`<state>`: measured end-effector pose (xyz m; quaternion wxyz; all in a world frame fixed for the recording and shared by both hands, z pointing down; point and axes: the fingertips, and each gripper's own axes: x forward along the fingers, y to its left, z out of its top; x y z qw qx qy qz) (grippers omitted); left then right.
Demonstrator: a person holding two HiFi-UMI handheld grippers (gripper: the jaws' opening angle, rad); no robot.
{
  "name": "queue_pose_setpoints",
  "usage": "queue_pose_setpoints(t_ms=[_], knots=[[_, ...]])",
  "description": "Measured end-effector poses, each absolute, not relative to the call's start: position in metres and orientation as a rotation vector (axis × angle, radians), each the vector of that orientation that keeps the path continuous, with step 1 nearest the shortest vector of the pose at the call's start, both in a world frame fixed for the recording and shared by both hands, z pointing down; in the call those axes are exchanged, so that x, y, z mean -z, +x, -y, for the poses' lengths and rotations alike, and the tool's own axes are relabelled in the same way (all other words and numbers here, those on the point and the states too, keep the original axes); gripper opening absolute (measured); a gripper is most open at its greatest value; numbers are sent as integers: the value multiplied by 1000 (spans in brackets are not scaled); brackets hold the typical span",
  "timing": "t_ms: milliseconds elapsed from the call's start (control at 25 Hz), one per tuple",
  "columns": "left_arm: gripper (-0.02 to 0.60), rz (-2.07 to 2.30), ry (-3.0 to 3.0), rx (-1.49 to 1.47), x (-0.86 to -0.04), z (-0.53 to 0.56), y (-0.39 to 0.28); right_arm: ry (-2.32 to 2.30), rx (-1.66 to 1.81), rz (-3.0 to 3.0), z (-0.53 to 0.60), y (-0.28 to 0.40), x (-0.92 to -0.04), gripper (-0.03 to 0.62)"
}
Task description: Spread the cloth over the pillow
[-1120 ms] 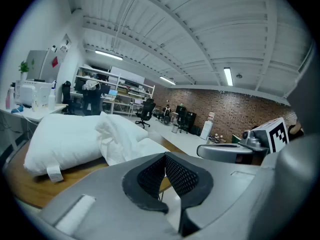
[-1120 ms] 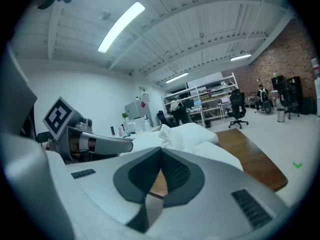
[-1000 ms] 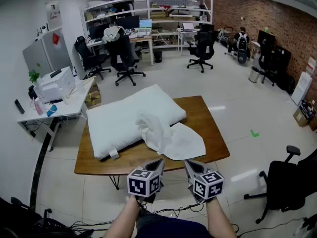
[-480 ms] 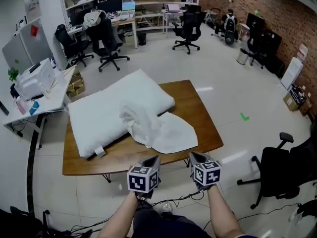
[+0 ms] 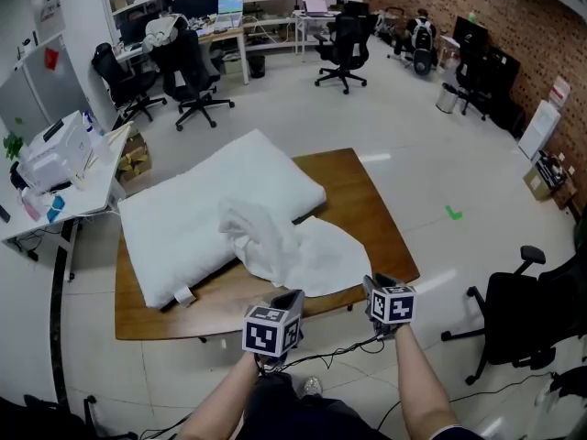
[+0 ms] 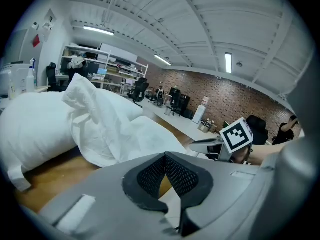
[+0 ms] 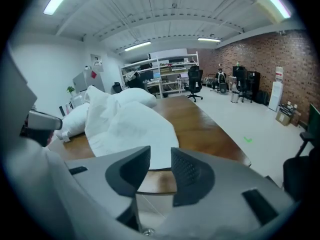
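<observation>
A wooden desk (image 5: 367, 218) stands on a tiled office floor. A white pillow (image 5: 183, 223) lies at a slant across its left half and hangs past the left edge. The white cloth (image 5: 293, 250) sits crumpled, bunched up against the pillow's near right side and fanned out flat toward the desk's near edge. Just off that edge, the left gripper (image 5: 290, 297) has its jaws pressed together on nothing. The right gripper (image 5: 372, 282) is opening, with nothing between its jaws.

White cloth (image 5: 289, 246) lies crumpled against the white pillow (image 5: 197, 214).
</observation>
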<state>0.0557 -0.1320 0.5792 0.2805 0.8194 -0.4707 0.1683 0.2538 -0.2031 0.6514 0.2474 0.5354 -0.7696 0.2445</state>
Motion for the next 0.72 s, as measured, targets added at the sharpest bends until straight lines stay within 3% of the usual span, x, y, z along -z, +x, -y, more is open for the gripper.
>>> queue_pose_setpoints(t_ms=[80, 440, 600, 720], knots=[[3, 1246, 2196, -466, -581, 136, 52, 1477, -683, 2048, 211, 260, -663, 173], [3, 1217, 2157, -535, -594, 144, 28, 1468, -791, 1888, 219, 274, -712, 172], [3, 1227, 2148, -539, -593, 154, 10, 1442, -767, 1869, 219, 268, -712, 49], [3, 1234, 2140, -526, -592, 160, -3, 1432, -759, 1874, 218, 264, -702, 40]])
